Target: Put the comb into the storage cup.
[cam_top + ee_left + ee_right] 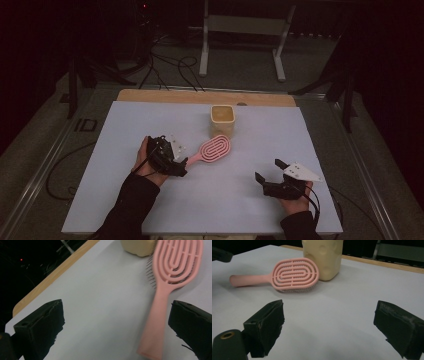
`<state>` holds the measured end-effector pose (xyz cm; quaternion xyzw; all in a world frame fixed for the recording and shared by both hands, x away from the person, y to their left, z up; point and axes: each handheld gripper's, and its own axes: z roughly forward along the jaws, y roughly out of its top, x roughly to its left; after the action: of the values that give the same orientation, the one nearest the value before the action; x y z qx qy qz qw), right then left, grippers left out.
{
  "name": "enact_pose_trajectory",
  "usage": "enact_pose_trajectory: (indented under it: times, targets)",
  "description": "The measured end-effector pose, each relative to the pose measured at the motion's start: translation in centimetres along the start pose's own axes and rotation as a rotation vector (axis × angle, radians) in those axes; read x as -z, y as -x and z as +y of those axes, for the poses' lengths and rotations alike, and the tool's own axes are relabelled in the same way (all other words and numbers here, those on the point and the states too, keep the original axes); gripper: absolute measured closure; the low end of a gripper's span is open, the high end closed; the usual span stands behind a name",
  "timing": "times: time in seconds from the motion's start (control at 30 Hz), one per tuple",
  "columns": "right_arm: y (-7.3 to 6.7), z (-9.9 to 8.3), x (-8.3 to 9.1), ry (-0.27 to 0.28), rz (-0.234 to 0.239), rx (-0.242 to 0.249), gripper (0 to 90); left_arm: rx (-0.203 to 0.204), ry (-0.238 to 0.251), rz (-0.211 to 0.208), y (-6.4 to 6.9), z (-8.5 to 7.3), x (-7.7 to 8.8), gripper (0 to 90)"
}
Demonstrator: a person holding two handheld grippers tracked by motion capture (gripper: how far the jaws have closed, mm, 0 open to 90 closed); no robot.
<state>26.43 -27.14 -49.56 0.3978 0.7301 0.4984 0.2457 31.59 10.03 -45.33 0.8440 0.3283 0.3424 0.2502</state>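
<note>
Near the middle of the high view, the pink plastic paddle hairbrush (214, 148) lies bristles down on the pale grey table sheet (125, 210), its head just beside the cream squarish plastic cup (222, 120) above it. The left gripper (176, 161) sits at the handle end with its jaws spread wide; in the left gripper view the handle (156, 325) lies close to the right-hand jaw rather than centred, so closing now would likely skid the brush or pinch only its edge. A push toward the upper right could knock the head into the cup and tip it. The right gripper (267, 171), jaws also apart and holding nothing, waits at lower right. Open sheet spreads left and below; the wooden table edge (200, 96) lies beyond the cup.
</note>
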Motion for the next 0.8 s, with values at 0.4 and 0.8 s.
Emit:
enact_pose_trajectory:
  times: [0.4, 0.8]
  targets:
    - [0.0, 0.0, 0.0, -0.003, -0.003, -0.001, 9.3, -0.063, -0.042, -0.011, 2.0, 1.7, -1.5, 1.0]
    - [0.1, 0.0, 0.1, -0.003, -0.003, -0.002, 9.3, -0.121, -0.113, -0.011, 4.0, 2.7, -3.4, 1.4]
